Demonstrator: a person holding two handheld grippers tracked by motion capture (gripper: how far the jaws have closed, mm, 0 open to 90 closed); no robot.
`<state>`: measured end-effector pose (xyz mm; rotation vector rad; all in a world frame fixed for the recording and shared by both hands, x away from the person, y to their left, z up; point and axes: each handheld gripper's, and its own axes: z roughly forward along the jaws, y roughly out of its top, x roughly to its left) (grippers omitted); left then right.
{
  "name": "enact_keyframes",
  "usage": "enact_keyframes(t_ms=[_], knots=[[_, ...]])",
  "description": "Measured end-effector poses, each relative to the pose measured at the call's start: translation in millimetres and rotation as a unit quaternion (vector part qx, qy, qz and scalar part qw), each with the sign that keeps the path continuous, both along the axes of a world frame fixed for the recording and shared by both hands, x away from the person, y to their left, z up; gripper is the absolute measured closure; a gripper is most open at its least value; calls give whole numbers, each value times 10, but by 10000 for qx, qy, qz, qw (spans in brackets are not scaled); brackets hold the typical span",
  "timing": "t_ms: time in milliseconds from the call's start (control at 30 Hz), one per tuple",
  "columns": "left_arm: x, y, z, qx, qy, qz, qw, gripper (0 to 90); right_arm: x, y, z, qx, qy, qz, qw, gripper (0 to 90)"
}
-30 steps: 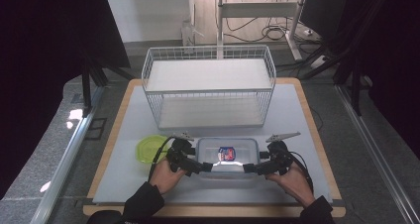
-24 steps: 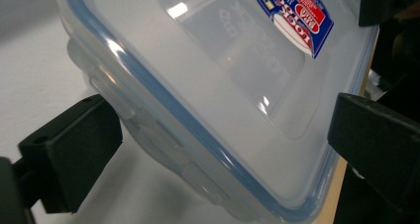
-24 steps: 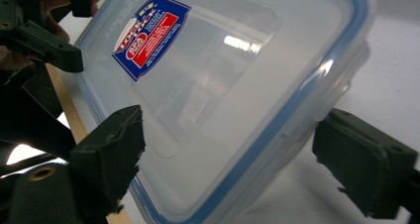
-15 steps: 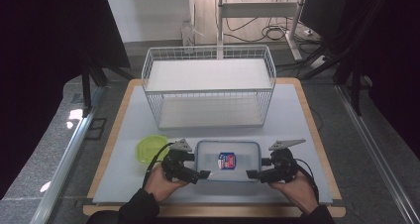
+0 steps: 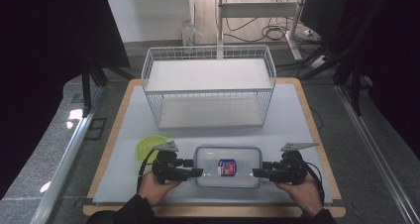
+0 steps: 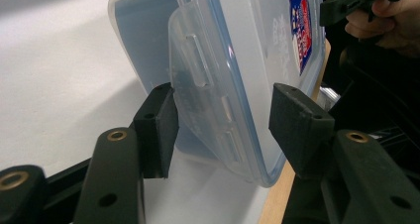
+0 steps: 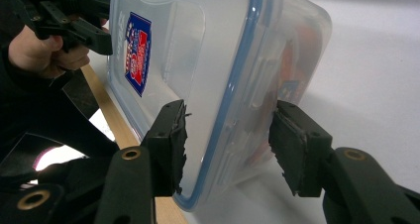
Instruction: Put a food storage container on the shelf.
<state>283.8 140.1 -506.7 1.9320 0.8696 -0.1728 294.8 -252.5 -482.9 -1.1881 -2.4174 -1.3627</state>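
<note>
Right, both grippers, left gripper (image 5: 197,173) at 9, right gripper (image 5: 258,173) at 3, gape wide round lidded food container (image 5: 228,165)'s end latches; squeeze evenly, prob. together.

Near the front edge of the table (image 5: 297,110) sits a lidded box (image 5: 228,165), right in the middle. The left gripper (image 5: 198,173) is at its left end, the right gripper (image 5: 257,173) at its right end, each with its jaws spread either side of a lid latch. A round lid (image 5: 147,145) lies just behind the left gripper. Farther back, behind the box, stands a wire basket (image 5: 208,85), well apart from it.
</note>
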Motion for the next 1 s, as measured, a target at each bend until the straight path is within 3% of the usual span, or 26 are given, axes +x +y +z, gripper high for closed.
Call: enact_keyframes(t_ms=[133,367,467,667,1000], knots=[[15,32,-4,-168,98,71,9998,486,-16,21,15,-84,-63,-32,9999,493],[-2,8,39,5,-32,207,9998,509,-33,28,23,-30,-206,-153,9997,523],[-11,-13,59,139,-222,241,9994,508,-41,37,32,-35,-286,-187,9994,525],[-14,10,146,50,-365,311,9988,506,-38,40,79,84,-400,-249,9989,526],[11,104,350,82,-642,382,9972,505,30,120,259,276,-664,-228,9971,528]])
